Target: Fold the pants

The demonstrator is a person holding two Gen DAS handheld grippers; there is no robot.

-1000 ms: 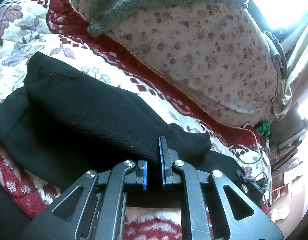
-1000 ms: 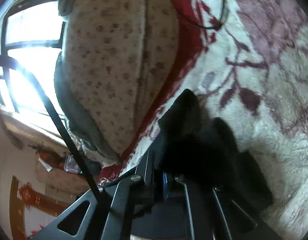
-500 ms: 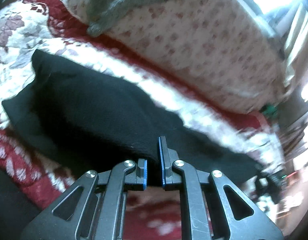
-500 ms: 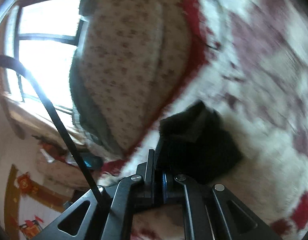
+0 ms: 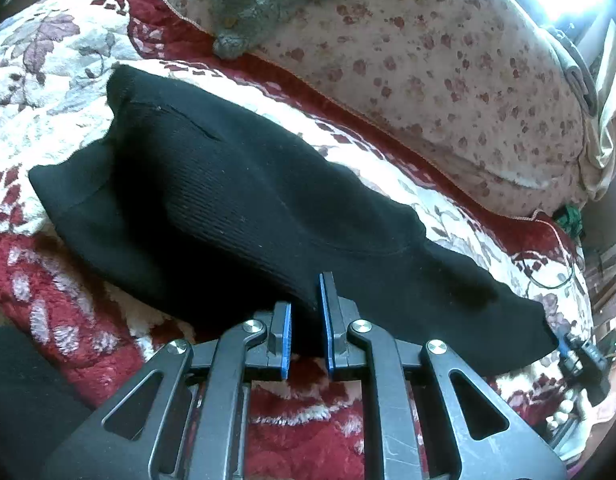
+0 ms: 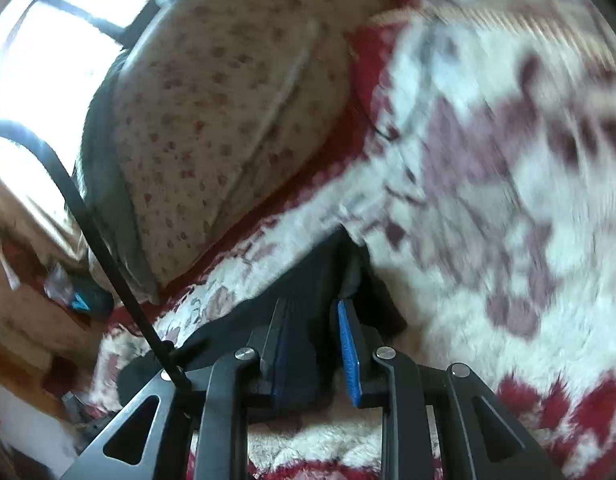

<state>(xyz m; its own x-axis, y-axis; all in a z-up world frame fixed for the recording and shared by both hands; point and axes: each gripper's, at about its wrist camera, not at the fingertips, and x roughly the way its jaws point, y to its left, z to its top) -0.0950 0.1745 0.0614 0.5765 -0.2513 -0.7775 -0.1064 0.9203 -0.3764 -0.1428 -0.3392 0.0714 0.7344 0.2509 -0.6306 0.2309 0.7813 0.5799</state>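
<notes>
Left wrist view is filled across its middle by the black pants (image 5: 244,200), which are laid on a red and white floral blanket (image 5: 56,60) on a bed, running from the upper left of the frame down to the lower right. A folded layer is seen lying over the lower layer, and its near edge is caught between the blue pads of the left gripper (image 5: 307,320); the jaws are nearly together and just beginning to part, with the cloth between them. A spotted pillow (image 5: 448,72) with a grey garment (image 5: 268,4) draped on it is seen in the upper part of the frame, apart from the pants.

In the right wrist view the right gripper (image 6: 313,344) is seen with its jaws opening; dark fabric (image 6: 332,264) passes between them, but the right pad stands clear of it, so no firm hold is judged there.

The pants are judged to be a ribbed knit: soft, light, limp and a little stretchy, with no stiffness to hold a shape. A lifted edge can be expected to sag and drag the layer beneath, and the fleecy blanket is likely to cling. Hold is best taken at a hemmed edge or corner, through all layers, with both ends lifted together.
</notes>
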